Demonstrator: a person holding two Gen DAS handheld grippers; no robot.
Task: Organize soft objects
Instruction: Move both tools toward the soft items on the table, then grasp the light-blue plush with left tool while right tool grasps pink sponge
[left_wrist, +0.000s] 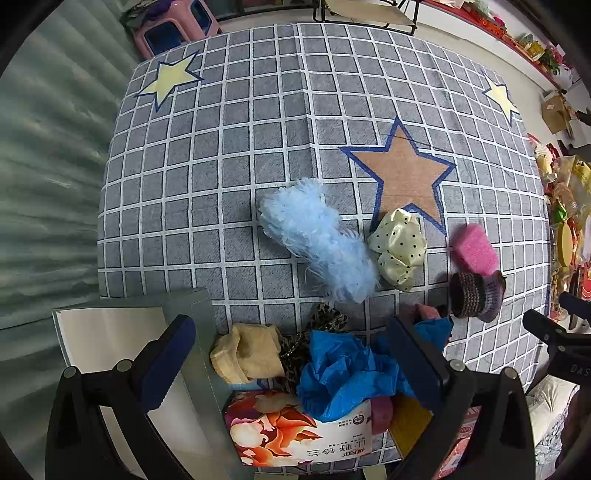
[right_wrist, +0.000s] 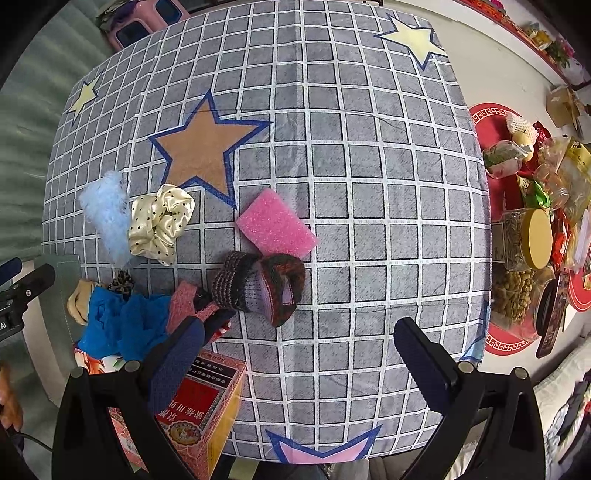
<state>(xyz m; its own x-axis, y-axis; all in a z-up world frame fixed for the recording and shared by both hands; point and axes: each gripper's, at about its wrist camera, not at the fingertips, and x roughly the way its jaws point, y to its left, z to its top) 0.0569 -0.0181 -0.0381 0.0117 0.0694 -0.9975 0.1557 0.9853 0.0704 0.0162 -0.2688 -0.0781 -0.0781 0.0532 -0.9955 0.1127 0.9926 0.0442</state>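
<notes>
Around the brown star (right_wrist: 201, 147) printed on the checked tablecloth (right_wrist: 369, 184) your soft things lie scattered. Just below the star's lower point sits the pink sponge (right_wrist: 277, 227), and touching the sponge's near edge is the dark striped knit piece (right_wrist: 260, 288). Left of the star's lower tips the cream dotted scrunchie (right_wrist: 160, 223) presses against the pale blue fluffy piece (left_wrist: 319, 240). Nearer to you from the star, at the cloth's edge, the crumpled blue cloth (left_wrist: 343, 373) is heaped with a beige sock (left_wrist: 245, 352) and a leopard-print scrunchie (left_wrist: 325, 319) over a flowered tissue pack (left_wrist: 291, 432). Your left gripper (left_wrist: 295, 363) is spread wide over that heap, gripping nothing. Your right gripper (right_wrist: 299, 354) is equally wide apart and empty, hovering over bare cloth beside a red box (right_wrist: 207, 402).
</notes>
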